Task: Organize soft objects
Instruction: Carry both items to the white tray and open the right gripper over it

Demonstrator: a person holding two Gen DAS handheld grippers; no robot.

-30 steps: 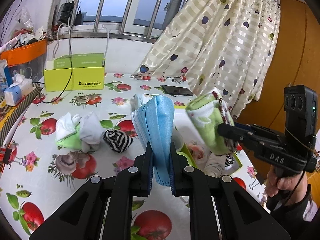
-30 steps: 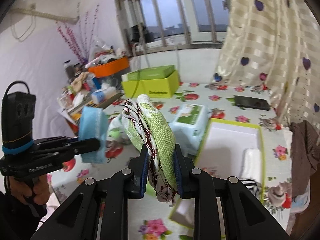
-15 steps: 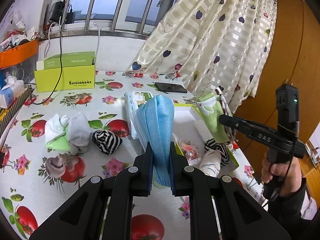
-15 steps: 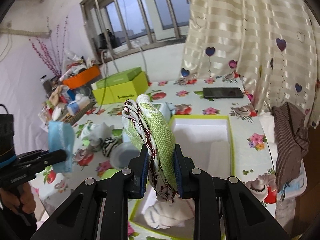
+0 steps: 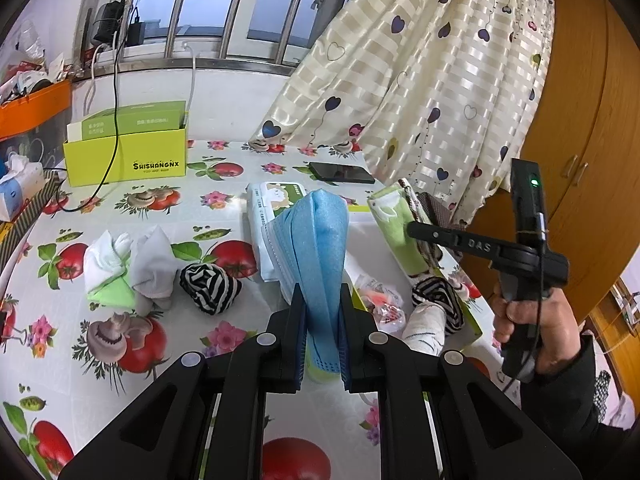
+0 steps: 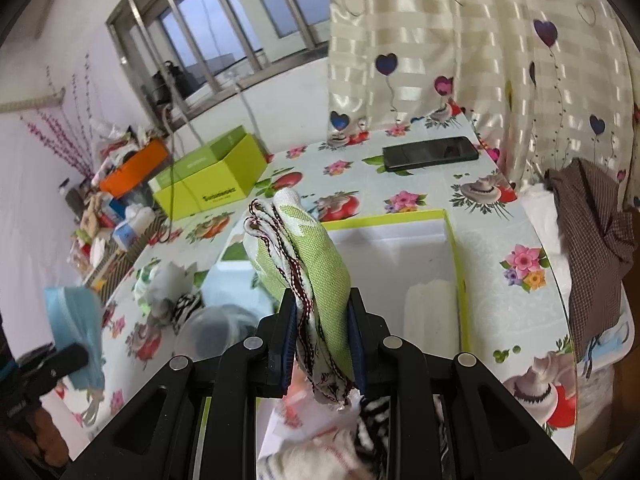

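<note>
My left gripper is shut on a folded blue face mask and holds it above the table, left of the tray. My right gripper is shut on a folded green cloth with red stitching and holds it over the green-rimmed white tray. In the left wrist view the green cloth hangs over the tray. The tray holds a striped sock, a white sock and a folded white cloth. On the table lie a white-and-green cloth bundle, a white sock and a striped sock.
A wet-wipes pack lies beside the tray. A green box with a cable and a black phone sit at the back. A tissue box is at the left. A curtain and brown cloth hang at the right.
My right gripper has carried the green cloth further over the tray and lower. My left gripper still holds the blue mask, and has shifted a little toward the tray.
</note>
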